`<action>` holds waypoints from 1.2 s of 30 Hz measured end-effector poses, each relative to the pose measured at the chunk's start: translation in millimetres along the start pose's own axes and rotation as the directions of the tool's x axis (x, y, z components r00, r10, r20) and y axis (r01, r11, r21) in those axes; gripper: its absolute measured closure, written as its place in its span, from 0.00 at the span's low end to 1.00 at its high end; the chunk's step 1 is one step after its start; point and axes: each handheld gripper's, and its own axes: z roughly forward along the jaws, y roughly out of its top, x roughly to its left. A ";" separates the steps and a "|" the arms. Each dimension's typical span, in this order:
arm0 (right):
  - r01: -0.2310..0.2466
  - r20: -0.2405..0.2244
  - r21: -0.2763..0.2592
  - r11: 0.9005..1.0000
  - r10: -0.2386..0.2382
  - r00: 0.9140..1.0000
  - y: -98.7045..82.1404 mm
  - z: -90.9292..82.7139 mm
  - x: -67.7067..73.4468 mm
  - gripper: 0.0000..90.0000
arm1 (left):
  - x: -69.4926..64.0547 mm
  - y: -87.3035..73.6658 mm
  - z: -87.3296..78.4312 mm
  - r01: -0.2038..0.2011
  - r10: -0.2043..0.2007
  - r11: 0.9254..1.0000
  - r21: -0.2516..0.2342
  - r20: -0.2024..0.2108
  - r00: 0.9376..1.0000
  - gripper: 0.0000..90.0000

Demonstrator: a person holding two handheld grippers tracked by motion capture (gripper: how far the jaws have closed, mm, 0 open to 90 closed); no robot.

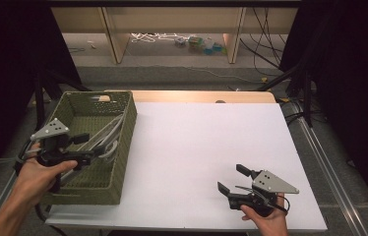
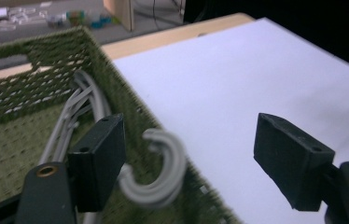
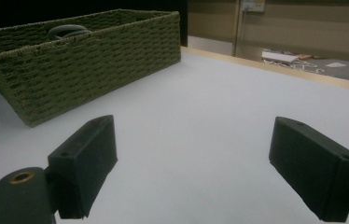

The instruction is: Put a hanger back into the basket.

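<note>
My left gripper [image 1: 87,146] hangs over the green woven basket [image 1: 125,142], its 2 jaws spread apart and holding nothing. The grey hangers [image 2: 161,175] lie inside the basket against its right wall, hook at the rim. My right gripper [image 1: 232,179], well right of the basket, rests open and empty.

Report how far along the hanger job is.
Done: grey plastic hangers lie in the green woven basket, one hook over its rim. In hand: nothing; the left gripper is open above the basket, the right gripper open over the white tabletop. Left: no hangers show on the tabletop.
</note>
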 end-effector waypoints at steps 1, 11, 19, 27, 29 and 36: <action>0.001 0.000 -0.001 1.000 -0.001 1.000 0.0 -0.1 0.1 0.18 | -4.6 -1.0 0.2 -0.003 0.003 1.000 -0.012 0.005 1.000 0.27; 0.006 -0.002 -0.006 1.000 -0.006 1.000 0.1 0.0 -0.1 0.18 | -31.5 -11.2 11.8 -0.033 0.037 0.994 -0.099 0.030 0.999 0.24; 0.009 -0.003 -0.009 1.000 -0.009 1.000 0.2 0.2 0.1 0.17 | -47.0 -20.4 21.0 -0.050 0.053 0.994 -0.101 0.018 0.998 0.18; 0.008 0.008 -0.010 1.000 -0.008 1.000 1.2 -0.9 1.1 0.17 | -68.5 -36.1 31.4 -0.060 0.059 0.993 -0.098 -0.013 0.998 0.20; 0.006 0.001 -0.022 1.000 -0.006 1.000 0.8 0.0 1.3 0.17 | -72.1 -39.5 33.9 -0.074 0.073 0.991 -0.116 -0.013 0.997 0.20; 0.008 -0.003 -0.017 1.000 -0.008 1.000 1.3 -1.1 1.3 0.17 | -78.5 -52.0 46.0 -0.013 0.016 0.980 -0.199 0.015 1.000 0.20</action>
